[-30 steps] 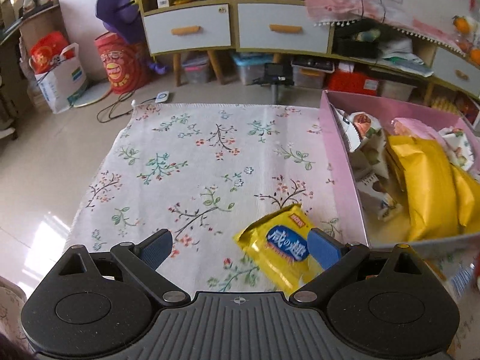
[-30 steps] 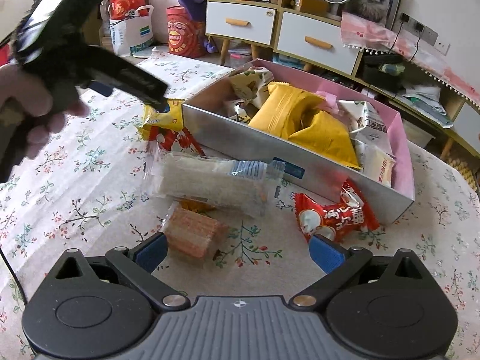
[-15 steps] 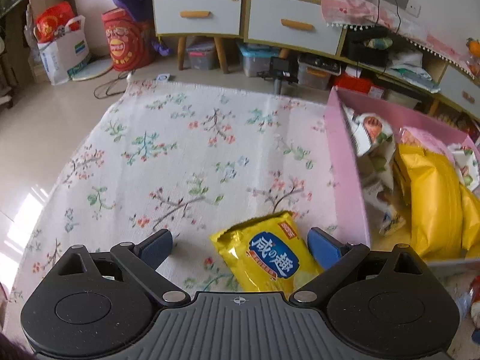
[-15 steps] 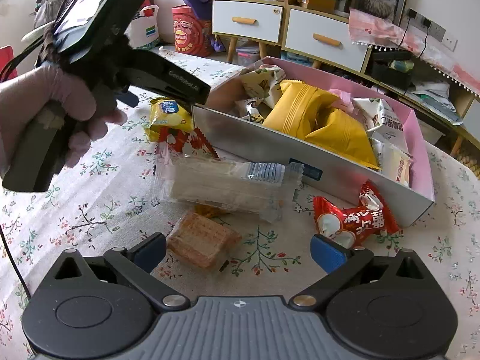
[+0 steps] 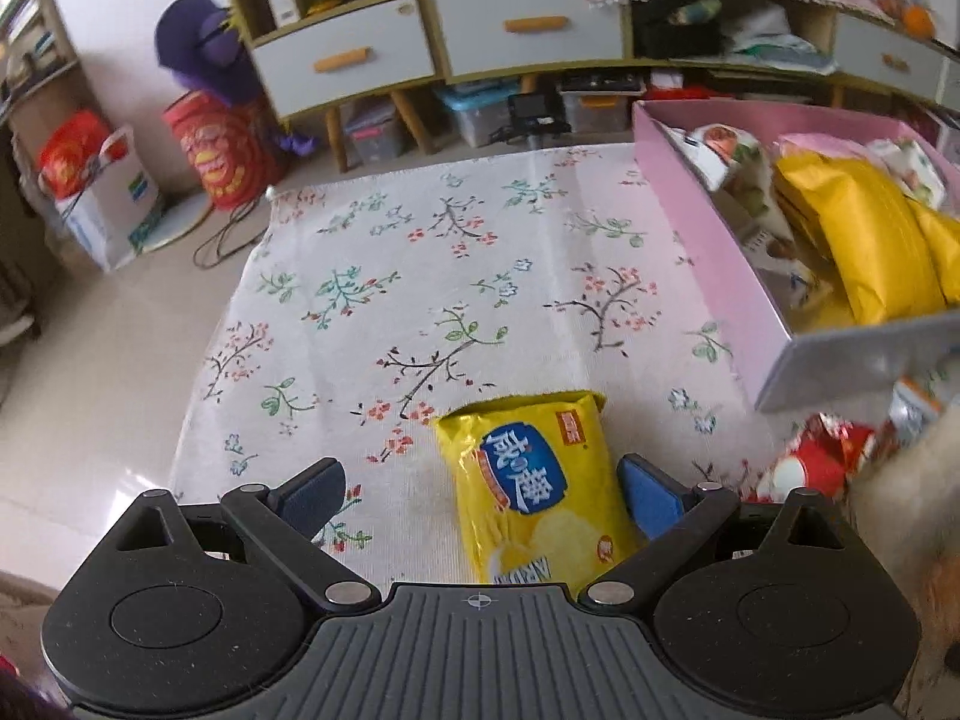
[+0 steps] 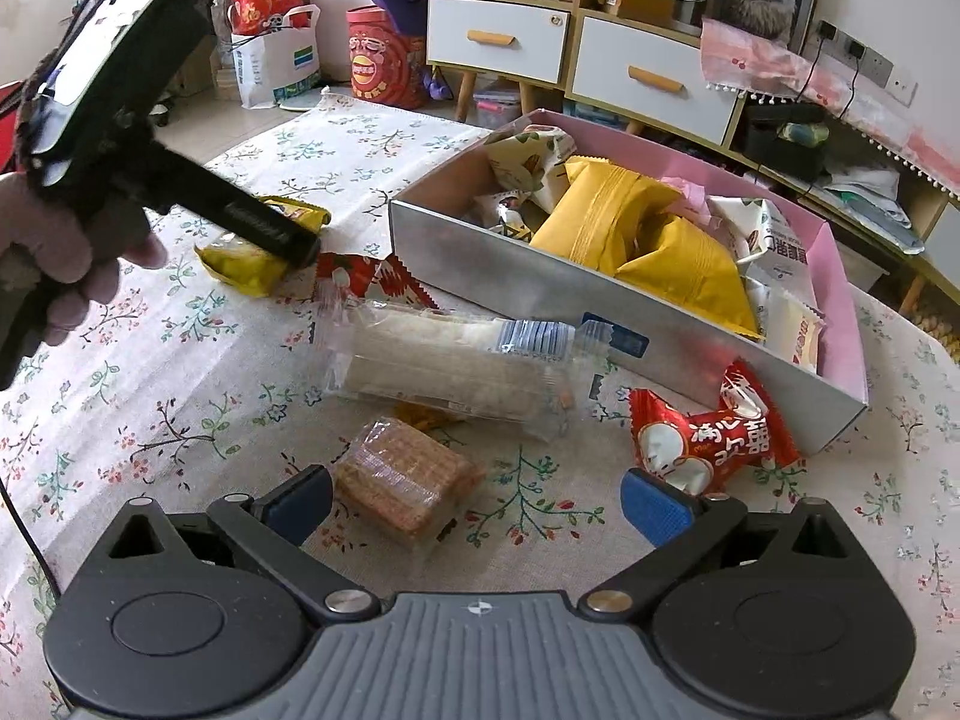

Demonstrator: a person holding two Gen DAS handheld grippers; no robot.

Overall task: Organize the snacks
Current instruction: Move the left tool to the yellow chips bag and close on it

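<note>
The left claw [image 5: 480, 495] is spread wide over the floral tablecloth [image 5: 420, 276], with the yellow snack bag [image 5: 531, 492] lying flat between its blue pads, close to the right pad and apart from the left one. The right claw [image 6: 477, 507] is also spread, pinching nothing; a clear-wrapped brown biscuit pack [image 6: 405, 480] lies just ahead of its left pad, and a red candy packet [image 6: 714, 435] sits beside its right pad. A long clear cracker sleeve [image 6: 450, 366] rests against the box [image 6: 540, 276] (pink inside, silver outside), which holds two yellow pouches [image 6: 636, 228] among other wrappers.
</note>
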